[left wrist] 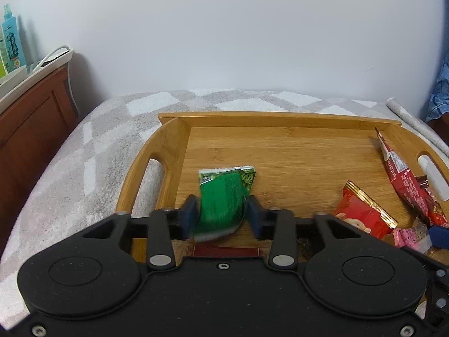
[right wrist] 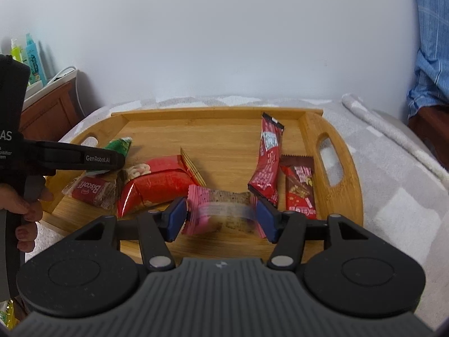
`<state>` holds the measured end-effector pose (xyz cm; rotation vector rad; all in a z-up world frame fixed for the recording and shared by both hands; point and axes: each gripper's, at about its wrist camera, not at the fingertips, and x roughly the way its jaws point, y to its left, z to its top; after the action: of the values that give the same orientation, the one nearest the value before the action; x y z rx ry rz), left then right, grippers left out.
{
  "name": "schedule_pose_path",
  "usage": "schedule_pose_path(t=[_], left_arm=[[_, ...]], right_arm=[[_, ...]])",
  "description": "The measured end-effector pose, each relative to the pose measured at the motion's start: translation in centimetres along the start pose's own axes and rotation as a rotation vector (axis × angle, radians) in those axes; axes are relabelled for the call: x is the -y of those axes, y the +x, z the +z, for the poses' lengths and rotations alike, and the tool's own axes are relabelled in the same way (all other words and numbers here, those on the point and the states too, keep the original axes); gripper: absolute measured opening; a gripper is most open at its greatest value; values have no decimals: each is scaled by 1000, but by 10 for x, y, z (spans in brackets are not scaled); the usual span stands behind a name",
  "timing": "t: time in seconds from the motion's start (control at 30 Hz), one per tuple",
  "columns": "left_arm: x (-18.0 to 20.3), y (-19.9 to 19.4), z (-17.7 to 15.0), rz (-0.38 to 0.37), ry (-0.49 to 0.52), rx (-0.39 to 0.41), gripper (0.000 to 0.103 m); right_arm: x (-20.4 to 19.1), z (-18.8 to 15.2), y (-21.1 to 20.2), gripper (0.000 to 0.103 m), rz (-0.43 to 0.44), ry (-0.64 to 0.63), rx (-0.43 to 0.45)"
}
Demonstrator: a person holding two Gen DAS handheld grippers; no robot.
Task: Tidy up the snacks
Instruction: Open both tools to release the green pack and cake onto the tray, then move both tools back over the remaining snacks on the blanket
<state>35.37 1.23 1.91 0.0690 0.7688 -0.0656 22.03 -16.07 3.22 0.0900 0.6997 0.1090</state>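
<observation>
A wooden tray (left wrist: 294, 154) (right wrist: 219, 129) lies on a blanket. In the left wrist view a green snack packet (left wrist: 224, 193), blurred, sits between the blue pads of my left gripper (left wrist: 221, 210). Thin gaps show on both sides, so the jaws stand open around it. In the right wrist view a pink wrapped snack (right wrist: 219, 207), also blurred, lies crosswise between the pads of my right gripper (right wrist: 221, 213). The pads stand just off its ends, open. My left gripper's finger (right wrist: 84, 157) reaches in from the left over the green packet (right wrist: 120, 144).
The tray also holds a red pack with a gold edge (right wrist: 157, 185), a Biscoff biscuit (right wrist: 92, 191), a long red bar (right wrist: 268, 163) and a brown-red bar (right wrist: 300, 188). A person's hand (right wrist: 25, 202) grips the left tool. A wooden cabinet (left wrist: 33, 118) stands left and blue cloth (right wrist: 429, 56) hangs right.
</observation>
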Motion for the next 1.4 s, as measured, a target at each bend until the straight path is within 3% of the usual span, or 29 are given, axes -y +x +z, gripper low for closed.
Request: schedule_pose_path(t=[0.03,0.2,0.33,0.87,1.4], left_arm=[[0,-1,0,5,1,-6,55],[0,-16,-2,12,26,3,73],[-2,-34,-4,-4,22,11,82],[5,-120,-56,-41,58,53,88],[22,-185,-137,-92,43,74,90]], right_arm=[[0,1,-2,70,-3,-9,6],[9,8,-20,76,-15,-7,66],[19,12,-34,80,4,31,105],[28,-23,-86,89,-26,75,148],[15,-100,-150,92,-127,70,159]])
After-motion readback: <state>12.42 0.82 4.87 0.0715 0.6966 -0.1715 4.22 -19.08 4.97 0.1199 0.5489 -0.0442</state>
